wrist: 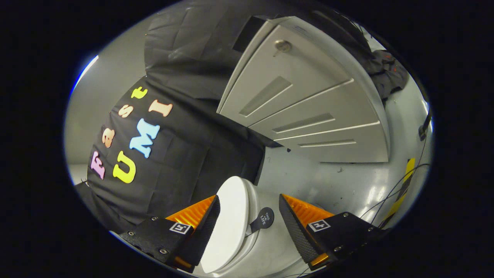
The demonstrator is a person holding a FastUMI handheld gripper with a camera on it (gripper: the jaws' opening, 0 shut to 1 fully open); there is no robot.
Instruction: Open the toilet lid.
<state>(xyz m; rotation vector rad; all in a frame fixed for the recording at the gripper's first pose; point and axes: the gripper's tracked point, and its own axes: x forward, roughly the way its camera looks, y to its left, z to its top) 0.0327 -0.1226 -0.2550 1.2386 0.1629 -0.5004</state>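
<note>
One grey cabinet (308,112) stands far beyond the fingers | white toilet (266,247) lies between the fingers, its lid (227,227) standing raised | small dark tag (264,220) beside lid | gripper (249,210) wide apart, holding nothing

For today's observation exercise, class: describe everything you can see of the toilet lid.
The toilet lid is a smooth, glossy white oval that looks like plastic and appears shut on the bowl. A small dark lift tab sticks out from its rim. It lies between the fingers of the open gripper, one finger close beside it, contact unclear.
</note>
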